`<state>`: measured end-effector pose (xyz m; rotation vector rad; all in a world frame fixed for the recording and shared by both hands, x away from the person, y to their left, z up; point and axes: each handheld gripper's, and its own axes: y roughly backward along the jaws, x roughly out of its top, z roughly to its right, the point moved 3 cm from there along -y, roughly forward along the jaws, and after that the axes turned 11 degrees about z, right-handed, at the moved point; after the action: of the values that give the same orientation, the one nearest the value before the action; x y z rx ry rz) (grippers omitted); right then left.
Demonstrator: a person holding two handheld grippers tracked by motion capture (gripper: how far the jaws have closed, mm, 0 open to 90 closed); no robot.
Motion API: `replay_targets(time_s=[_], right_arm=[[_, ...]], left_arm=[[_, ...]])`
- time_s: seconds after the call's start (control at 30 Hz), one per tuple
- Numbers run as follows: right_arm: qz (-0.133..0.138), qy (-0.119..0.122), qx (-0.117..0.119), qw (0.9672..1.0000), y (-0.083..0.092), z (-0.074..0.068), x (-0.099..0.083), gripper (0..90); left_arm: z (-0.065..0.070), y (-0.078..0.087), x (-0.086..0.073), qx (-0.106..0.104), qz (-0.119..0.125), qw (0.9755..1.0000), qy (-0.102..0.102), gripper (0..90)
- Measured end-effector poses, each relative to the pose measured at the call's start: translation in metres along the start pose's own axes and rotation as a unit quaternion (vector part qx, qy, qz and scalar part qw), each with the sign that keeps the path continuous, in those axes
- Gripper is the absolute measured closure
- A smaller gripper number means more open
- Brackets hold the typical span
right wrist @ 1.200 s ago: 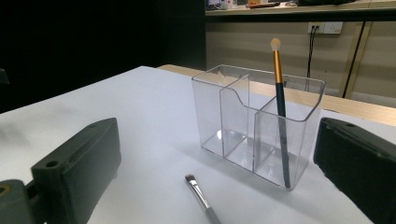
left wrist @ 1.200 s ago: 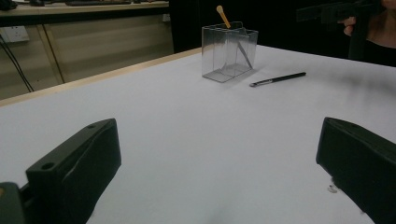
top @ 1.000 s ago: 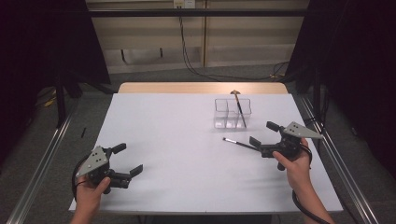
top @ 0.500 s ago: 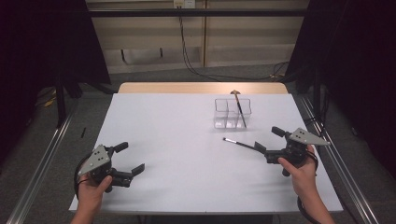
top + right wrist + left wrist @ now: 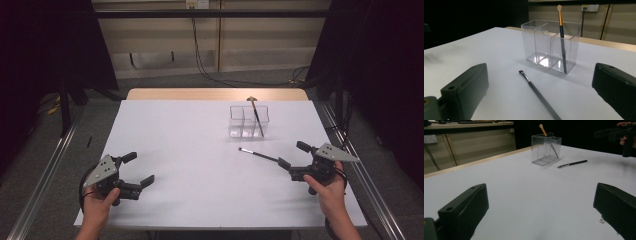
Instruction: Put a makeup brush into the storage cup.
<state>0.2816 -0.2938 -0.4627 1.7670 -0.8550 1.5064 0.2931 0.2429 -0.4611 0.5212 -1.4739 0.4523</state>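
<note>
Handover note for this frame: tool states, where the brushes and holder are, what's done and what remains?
Left tool: open, holding nothing, over the near left of the table.
Right tool: open, holding nothing, at the near end of the loose brush, not gripping it.
Holder: clear, far right of centre, upright.
Done: one gold-banded brush stands in the holder's right-hand compartment as the right gripper view shows it.
Left: probably grip the loose brush lying flat in front of the holder and stand it in a compartment.

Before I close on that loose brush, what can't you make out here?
- Loose makeup brush: handle end cut off by the bottom edge, right gripper view.
- Same brush, high view: handle end meets the right gripper; contact too small to tell.
- Clear organizer: dividers faint, high view.
</note>
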Motion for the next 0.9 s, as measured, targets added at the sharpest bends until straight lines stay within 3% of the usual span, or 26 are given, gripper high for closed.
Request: replay_targets(time_s=[0.9], right_arm=[[-0.009,0.014,-0.005,0.9998,0.028,0.001,-0.01,0.4]], left_arm=[[0.002,-0.001,0.001,-0.003,-0.001,1.0,-0.001,0.0]])
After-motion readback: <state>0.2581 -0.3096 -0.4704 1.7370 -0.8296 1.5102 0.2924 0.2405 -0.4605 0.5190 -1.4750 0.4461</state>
